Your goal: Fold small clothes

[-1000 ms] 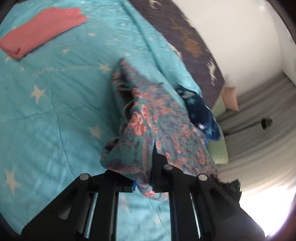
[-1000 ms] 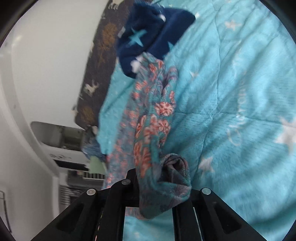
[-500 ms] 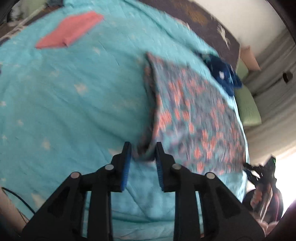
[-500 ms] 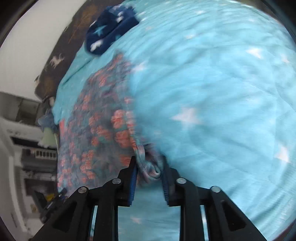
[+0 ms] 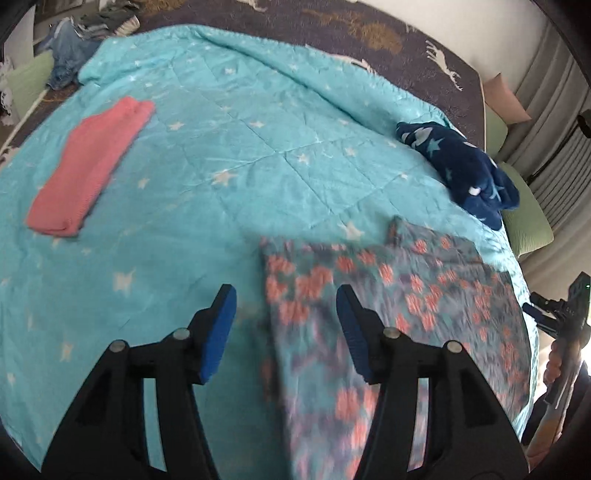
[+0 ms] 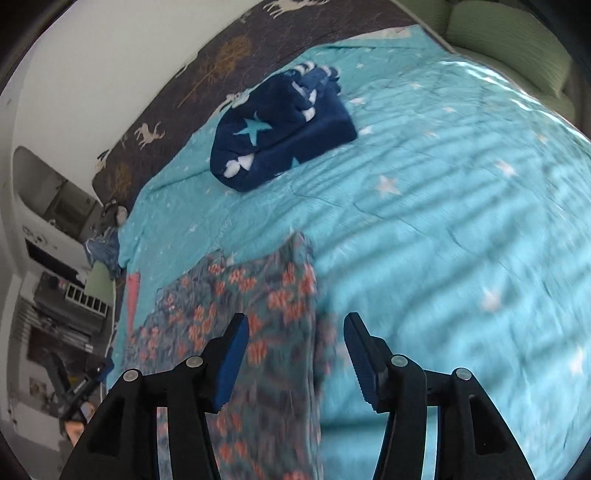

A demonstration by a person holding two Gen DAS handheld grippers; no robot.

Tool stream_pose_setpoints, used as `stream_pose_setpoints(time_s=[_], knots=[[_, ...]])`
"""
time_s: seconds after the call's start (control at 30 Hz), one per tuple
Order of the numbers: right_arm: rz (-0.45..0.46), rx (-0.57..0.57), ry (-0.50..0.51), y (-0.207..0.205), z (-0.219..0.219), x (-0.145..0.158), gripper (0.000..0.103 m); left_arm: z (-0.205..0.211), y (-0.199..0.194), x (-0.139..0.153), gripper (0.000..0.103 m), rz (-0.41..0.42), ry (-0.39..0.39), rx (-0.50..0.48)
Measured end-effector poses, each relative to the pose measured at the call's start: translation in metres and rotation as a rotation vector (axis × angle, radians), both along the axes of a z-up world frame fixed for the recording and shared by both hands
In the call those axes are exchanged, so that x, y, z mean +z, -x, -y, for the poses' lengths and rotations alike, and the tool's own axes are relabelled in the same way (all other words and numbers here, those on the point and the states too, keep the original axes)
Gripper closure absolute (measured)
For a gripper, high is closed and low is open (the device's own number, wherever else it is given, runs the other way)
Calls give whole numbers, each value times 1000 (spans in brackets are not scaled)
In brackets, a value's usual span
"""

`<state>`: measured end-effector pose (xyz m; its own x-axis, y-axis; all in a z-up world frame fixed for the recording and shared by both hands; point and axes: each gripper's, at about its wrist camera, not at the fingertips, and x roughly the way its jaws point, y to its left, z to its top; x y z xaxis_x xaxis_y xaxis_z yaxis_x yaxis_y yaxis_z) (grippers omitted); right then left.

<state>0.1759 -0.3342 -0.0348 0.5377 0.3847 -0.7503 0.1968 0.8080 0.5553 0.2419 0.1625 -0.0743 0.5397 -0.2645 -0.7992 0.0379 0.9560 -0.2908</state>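
Note:
A teal floral garment (image 5: 388,306) lies spread flat on the turquoise star quilt (image 5: 229,155), blurred by motion. My left gripper (image 5: 286,325) hovers over its left edge with the jaws opening; the cloth lies below them and the blue pads do not press it. In the right wrist view the same floral garment (image 6: 251,332) lies under my right gripper (image 6: 295,350), whose jaws are also opening above the garment's right edge, free of the cloth. A folded pink garment (image 5: 88,166) rests far left. A dark blue star-print garment (image 6: 280,129) sits bunched near the headboard side.
A dark deer-print sheet (image 5: 369,33) borders the quilt. Green pillows (image 5: 524,218) lie at the bed's edge, with grey curtains (image 5: 554,122) beyond. Loose clothes (image 5: 70,55) are piled at the far left corner. An air conditioner unit (image 6: 48,240) stands by the white wall.
Both grippers held bunched corners of the floral garment a second ago. They laid it out flat, then let go and their jaws have spread apart.

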Motion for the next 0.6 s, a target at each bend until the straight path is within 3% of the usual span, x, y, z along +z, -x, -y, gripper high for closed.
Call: stream_pose_setpoints(time_s=[0.13, 0.17, 0.2, 0.23, 0.27, 0.3, 0.43, 0.5, 0.6], knots=[[-53, 40, -16, -26, -3, -24, 46, 9, -25, -16, 46, -80, 12, -3], [-55, 62, -27, -28, -6, -28, 46, 10, -28, -20, 52, -97, 15, -4], [-55, 82, -38, -30, -9, -32, 49, 11, -31, -25, 76, -115, 26, -13], [-48, 101, -48, -32, -13, -34, 72, 12, -33, -28, 91, -131, 38, -18], [-46, 111, -50, -33, -17, -34, 92, 13, -34, -28, 92, -129, 45, -11], [-47, 102, -45, -33, -18, -34, 99, 12, -31, -24, 95, -114, 65, 4], [78, 37, -80, -7, -12, 4, 100, 11, -13, 18, 97, 30, 163, -15], [141, 14, -76, 8, -7, 27, 100, 17, -5, 41, 97, 101, 166, -54], [196, -45, -8, 34, 6, 52, 100, 27, -3, 53, 97, 153, 124, -74]])
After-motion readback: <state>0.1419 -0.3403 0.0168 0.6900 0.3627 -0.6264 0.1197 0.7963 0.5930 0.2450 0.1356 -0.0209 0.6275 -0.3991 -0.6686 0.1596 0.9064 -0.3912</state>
